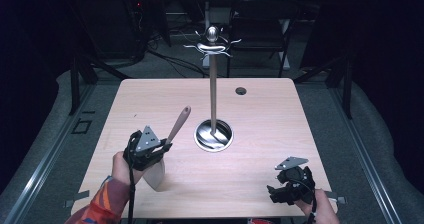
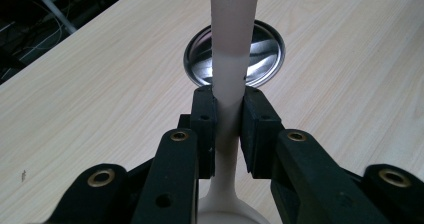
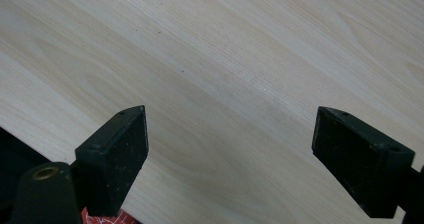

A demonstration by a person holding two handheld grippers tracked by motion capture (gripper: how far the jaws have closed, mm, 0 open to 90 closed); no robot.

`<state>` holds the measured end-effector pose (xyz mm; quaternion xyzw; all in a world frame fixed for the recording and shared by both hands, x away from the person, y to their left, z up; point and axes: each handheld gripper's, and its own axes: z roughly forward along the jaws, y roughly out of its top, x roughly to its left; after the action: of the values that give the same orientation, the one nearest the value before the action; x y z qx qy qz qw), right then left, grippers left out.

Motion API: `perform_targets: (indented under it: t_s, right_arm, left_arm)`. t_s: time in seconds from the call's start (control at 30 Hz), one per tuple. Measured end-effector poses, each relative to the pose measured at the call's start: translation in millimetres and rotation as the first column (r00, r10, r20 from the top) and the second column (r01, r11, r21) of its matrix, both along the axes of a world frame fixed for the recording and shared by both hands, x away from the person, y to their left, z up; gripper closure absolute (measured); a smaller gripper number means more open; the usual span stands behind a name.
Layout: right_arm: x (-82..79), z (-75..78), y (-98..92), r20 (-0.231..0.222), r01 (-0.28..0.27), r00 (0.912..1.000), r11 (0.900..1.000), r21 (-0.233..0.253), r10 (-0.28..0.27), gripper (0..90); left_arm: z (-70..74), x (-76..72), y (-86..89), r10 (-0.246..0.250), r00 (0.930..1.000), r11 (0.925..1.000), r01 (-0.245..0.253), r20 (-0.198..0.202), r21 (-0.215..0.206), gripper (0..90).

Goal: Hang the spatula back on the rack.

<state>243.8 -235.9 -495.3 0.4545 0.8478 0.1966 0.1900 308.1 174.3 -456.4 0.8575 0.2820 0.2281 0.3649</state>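
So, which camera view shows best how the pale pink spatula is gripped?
The left gripper view: the left gripper has both black jaws pressed on the neck of the pale pink spatula. The high view shows the spatula slanting up from that gripper, far off. The right gripper view gives bare wooden table.

On the desk (image 1: 280, 114), a stand (image 1: 213, 84) rises from a round base (image 1: 213, 135) near the middle, with a small hole (image 1: 241, 91) in the desk behind it to the right. The left hand-held gripper (image 1: 159, 148) sits left of the base and nearer the person, clamping a spatula (image 1: 176, 129) whose handle slants up toward the stand. The right hand-held gripper (image 1: 277, 190) hovers over the near right corner, well apart from the rest.
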Motion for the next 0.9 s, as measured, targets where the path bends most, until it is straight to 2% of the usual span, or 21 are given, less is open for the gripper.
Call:
perform_targets:
  t_s: [0.2, 0.33, 0.67, 0.9]
  right_arm:
    - [-0.1, 0.2, 1.3, -0.004, -0.006, 1.0000, 1.000, -0.020, 0.006, 14.3]
    - [0.1, -0.5, 1.8, -0.004, -0.008, 1.0000, 1.000, -0.016, 0.008, 14.3]
    - [0.3, -0.8, 1.8, -0.003, 0.001, 1.0000, 1.000, -0.019, -0.002, 14.3]
    - [0.7, -0.7, 2.4, -0.010, -0.005, 0.9999, 1.000, -0.029, 0.004, 14.3]
  left_arm:
    - [5.2, 0.3, -4.4, -0.006, 0.9996, 1.0000, 0.006, 0.028, 0.003, 78.1]
    - [8.8, 1.1, -7.3, 0.000, 0.9986, 1.0000, -0.001, 0.052, 0.006, 78.1]
    - [28.6, 7.5, -11.9, 0.066, 0.9926, 0.9964, -0.060, 0.102, -0.060, 78.1]
    - [45.4, 14.3, -12.0, 0.090, 0.9878, 0.9912, -0.076, 0.128, -0.108, 78.1]
